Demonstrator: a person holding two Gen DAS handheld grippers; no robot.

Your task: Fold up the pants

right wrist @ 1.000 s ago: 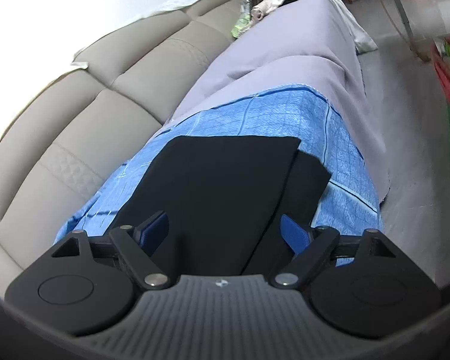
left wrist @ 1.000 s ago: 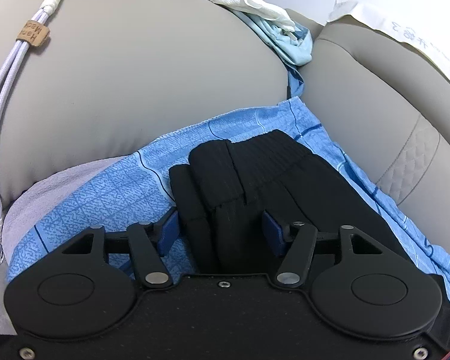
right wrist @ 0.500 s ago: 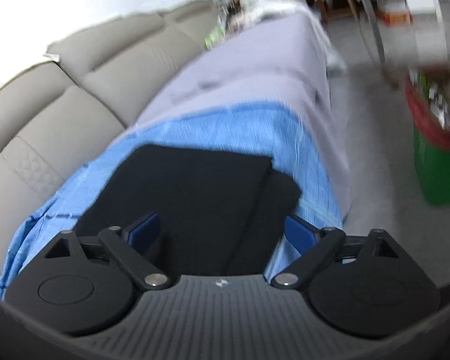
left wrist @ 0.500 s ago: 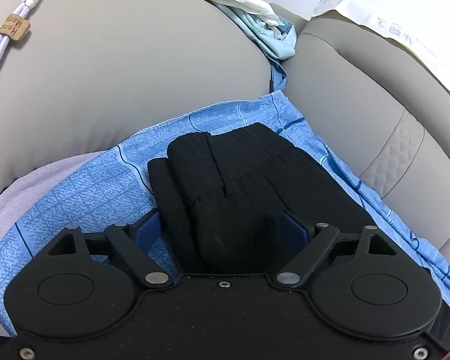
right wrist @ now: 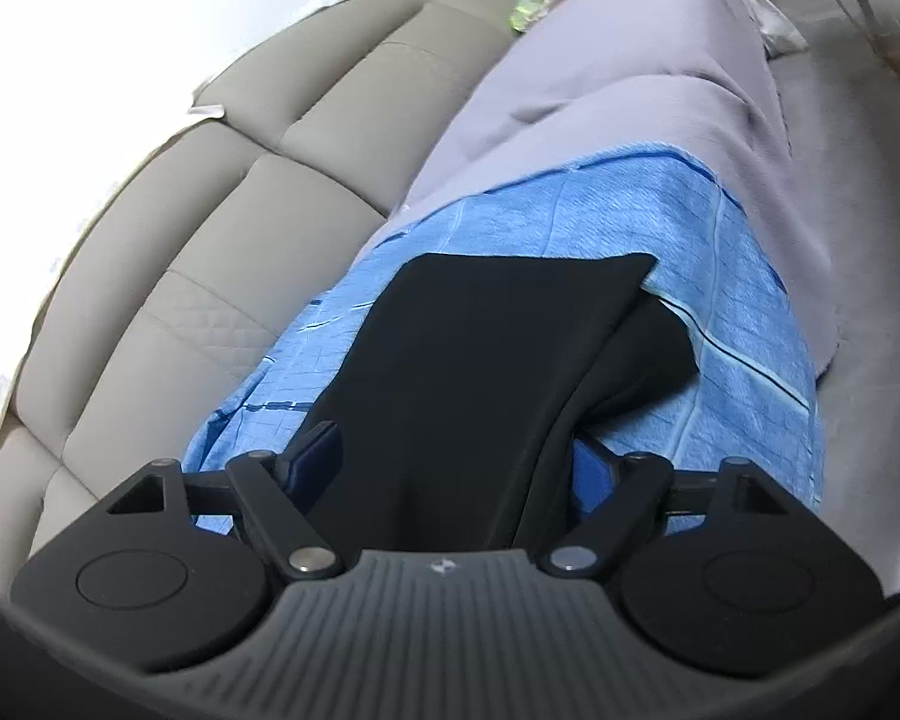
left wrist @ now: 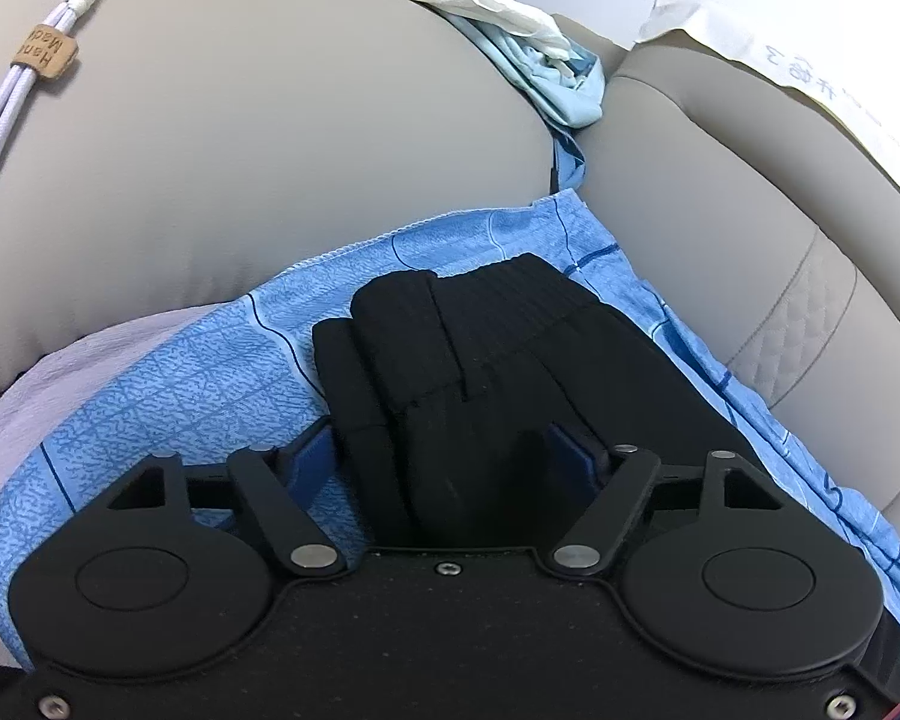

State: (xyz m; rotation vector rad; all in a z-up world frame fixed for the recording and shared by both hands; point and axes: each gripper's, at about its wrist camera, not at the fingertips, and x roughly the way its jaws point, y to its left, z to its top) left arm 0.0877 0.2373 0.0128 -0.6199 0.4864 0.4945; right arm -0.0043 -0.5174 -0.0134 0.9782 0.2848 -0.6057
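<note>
1. Now my left gripper (left wrist: 444, 456) is closing, its blue pads straddling the ribbed waistband end of the black pants (left wrist: 486, 360); I cannot tell whether the pads are pressing the cloth.
2. Beyond my left fingers (left wrist: 312, 459), the folded pants are lying on a blue patterned cloth (left wrist: 180, 384), which is resting against the beige sofa (left wrist: 270, 150).
3. Meanwhile my right gripper (right wrist: 450, 462) is closing too, with the flat black leg end (right wrist: 486, 360) running between its fingers (right wrist: 315, 456); pad contact is unclear.
4. Past my right fingertips, the leg edge is ending on the blue cloth over a grey cover (right wrist: 630, 60).
</note>
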